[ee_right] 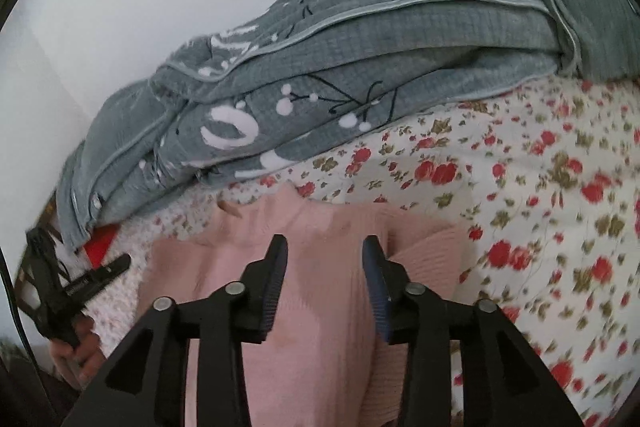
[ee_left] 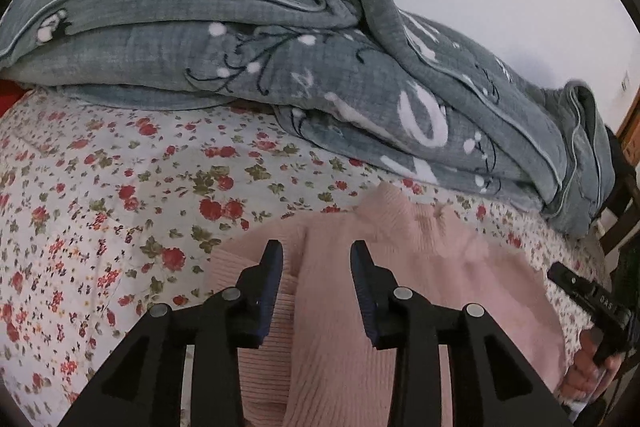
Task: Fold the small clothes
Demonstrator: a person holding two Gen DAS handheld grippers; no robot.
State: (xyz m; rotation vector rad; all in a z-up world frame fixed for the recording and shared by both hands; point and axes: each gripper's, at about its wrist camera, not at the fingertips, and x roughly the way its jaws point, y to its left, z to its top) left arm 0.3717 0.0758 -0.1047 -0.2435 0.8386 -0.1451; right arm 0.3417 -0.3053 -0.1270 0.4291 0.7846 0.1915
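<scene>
A pink ribbed knit sweater [ee_left: 420, 267] lies on the flowered bedsheet [ee_left: 100, 207], partly folded with a flap laid over its left side. My left gripper [ee_left: 317, 251] is open and empty, hovering over the sweater's left part. In the right wrist view the same sweater [ee_right: 320, 307] lies under my right gripper [ee_right: 325, 247], which is open and empty above its middle. The right gripper also shows at the right edge of the left wrist view [ee_left: 580, 295], held in a hand. The left gripper shows at the left edge of the right wrist view [ee_right: 80, 287].
A thick grey-blue quilt [ee_left: 280, 67] with white flower prints is piled along the far side of the bed, just beyond the sweater; it also shows in the right wrist view [ee_right: 360, 67]. A white wall rises behind it. A wooden chair [ee_left: 624, 203] stands at the far right.
</scene>
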